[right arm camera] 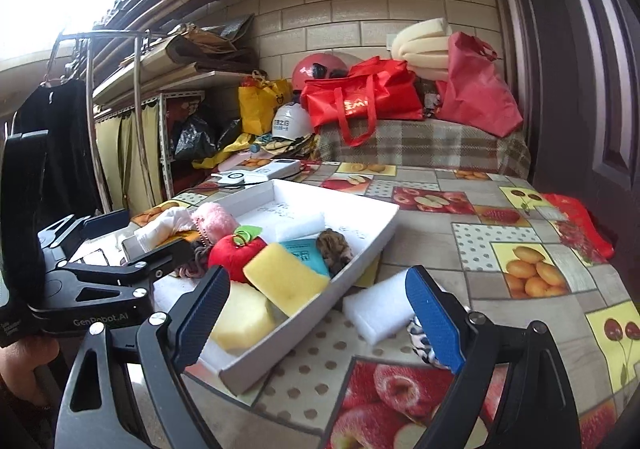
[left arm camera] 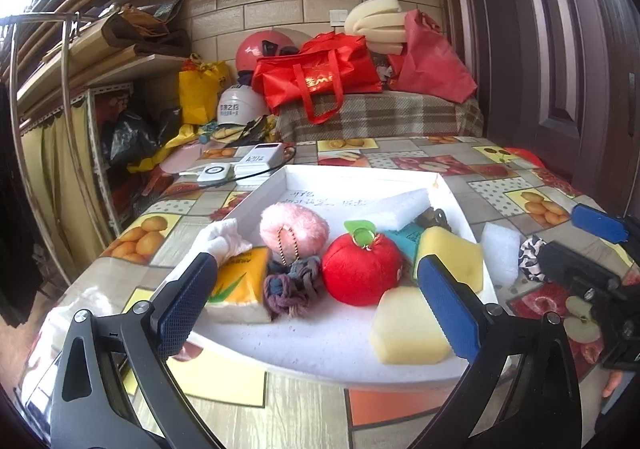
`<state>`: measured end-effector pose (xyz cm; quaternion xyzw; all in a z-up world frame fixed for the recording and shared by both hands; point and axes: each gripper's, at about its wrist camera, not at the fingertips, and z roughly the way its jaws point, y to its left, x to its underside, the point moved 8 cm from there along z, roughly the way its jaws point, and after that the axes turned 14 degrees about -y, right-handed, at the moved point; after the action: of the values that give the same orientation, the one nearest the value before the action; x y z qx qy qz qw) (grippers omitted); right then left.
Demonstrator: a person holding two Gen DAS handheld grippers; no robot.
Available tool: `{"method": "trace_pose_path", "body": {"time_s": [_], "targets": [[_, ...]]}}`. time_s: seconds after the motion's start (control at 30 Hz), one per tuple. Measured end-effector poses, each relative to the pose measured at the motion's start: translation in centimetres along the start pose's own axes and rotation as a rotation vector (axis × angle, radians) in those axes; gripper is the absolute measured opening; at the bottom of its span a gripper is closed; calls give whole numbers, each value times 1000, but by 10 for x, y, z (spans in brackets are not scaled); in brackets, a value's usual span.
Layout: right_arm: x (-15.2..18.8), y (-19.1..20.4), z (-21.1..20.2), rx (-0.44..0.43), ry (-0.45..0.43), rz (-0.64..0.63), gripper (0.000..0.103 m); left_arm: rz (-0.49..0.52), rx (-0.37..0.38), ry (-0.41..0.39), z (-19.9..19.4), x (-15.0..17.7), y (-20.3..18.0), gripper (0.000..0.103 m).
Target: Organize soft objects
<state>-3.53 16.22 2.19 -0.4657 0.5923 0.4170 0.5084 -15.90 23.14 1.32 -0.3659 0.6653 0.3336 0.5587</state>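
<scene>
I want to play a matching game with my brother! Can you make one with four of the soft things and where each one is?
Things:
1. red plush apple
2. white foam block
3. white glove
4. black-and-white patterned fabric

Places:
A. draped over the white tray's left rim
B. on the tablecloth, touching the tray's outside wall
C. inside the tray, middle
D. on the tablecloth, right of the foam block

Pairs: 1-C, 2-B, 3-A, 4-D

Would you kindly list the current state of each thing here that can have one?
left gripper: open, empty
right gripper: open, empty
white tray: loaded with soft items
red plush apple: in tray
yellow sponge: in tray, tilted
white foam block: on table, outside tray
patterned scrunchie: outside tray
</scene>
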Motion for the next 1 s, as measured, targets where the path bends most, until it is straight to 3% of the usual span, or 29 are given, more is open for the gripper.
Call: {"method": "trace_pose_path", "body": {"time_s": [0.2,0.37,0.7,0.9,1.0], "targets": [[-8,-23,-18,70,-57,76,90,-53,-13,48,-2,7,8,101],[-5,-27,-35,80,-42,115,90,-49,-14,37,-10,6,5,101],[-20,-2,-80,77,-197,-32,90,-63,-17,-15,-34,-2,3,101],[-24,-3,-96,122,-254,-46,90,-78,4,-19,-60,-9,-5,101],[-28,-6,-110,143,-282,-38,90,-25,-57,-4,-70,-16,-13,101]]}}
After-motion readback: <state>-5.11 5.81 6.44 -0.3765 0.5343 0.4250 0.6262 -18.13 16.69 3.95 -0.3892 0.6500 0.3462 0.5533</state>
